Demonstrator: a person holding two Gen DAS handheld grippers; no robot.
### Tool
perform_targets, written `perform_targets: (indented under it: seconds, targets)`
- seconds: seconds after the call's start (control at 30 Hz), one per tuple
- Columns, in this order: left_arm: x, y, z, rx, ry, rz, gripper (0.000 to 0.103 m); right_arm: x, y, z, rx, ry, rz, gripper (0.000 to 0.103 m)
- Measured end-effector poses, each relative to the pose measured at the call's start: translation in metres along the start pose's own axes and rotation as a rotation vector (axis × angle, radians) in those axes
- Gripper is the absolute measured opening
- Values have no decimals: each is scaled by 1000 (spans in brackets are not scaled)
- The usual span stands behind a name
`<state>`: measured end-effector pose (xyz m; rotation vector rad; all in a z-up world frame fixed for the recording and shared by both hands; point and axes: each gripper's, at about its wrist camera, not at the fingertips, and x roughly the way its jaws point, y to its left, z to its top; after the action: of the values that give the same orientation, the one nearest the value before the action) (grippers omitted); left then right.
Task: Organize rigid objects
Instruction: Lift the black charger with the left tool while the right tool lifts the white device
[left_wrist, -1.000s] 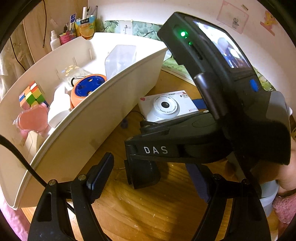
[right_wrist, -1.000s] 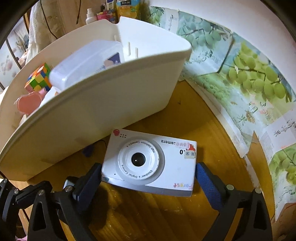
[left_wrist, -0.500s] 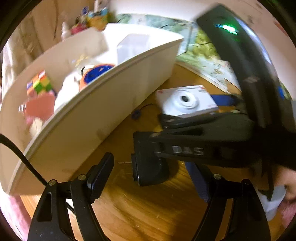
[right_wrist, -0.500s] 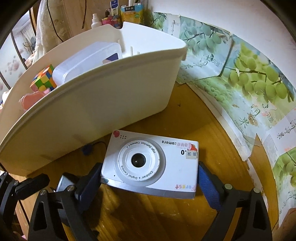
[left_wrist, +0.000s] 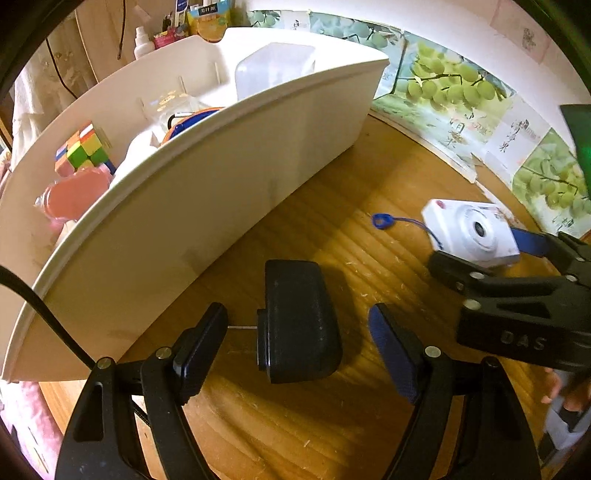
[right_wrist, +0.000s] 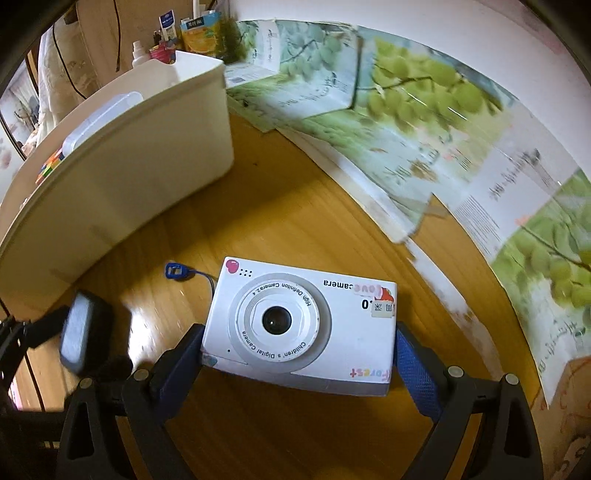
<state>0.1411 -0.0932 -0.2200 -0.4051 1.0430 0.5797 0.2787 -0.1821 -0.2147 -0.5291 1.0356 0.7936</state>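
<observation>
A white children's camera (right_wrist: 301, 326) with a blue wrist strap (right_wrist: 175, 272) sits between the fingers of my right gripper (right_wrist: 299, 358), which is shut on it just above the wooden table; it also shows in the left wrist view (left_wrist: 471, 232). A black rounded box (left_wrist: 297, 319) lies on the table between the open fingers of my left gripper (left_wrist: 299, 345), touching neither; it also shows in the right wrist view (right_wrist: 83, 338). A white bin (left_wrist: 207, 184) stands at the left.
The bin holds a colour cube (left_wrist: 83, 147), a pink object (left_wrist: 75, 194), an orange-and-blue item (left_wrist: 188, 122) and a clear box (left_wrist: 275, 70). Grape-print sheets (right_wrist: 424, 122) lie along the wall. Bottles and cartons (left_wrist: 184, 22) stand behind the bin.
My right gripper closed on the camera and carried it right, away from the bin. The left view shifted, and the black box now sits uncovered between my left fingers.
</observation>
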Motion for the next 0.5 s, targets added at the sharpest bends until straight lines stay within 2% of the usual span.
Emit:
perform_targets:
  seconds: [0.2,0.27,0.5]
  targets:
    - [7,-7,8,33,-14,2,71,-6,-6,-4,43,5,9,96]
    - [6,-7,11,41,-14,-6,59,-7,-9,-7,61,6,8,96]
    - [7,-8,18,71,-10,-24,58,-14,-13,-21,95,18,-2,96]
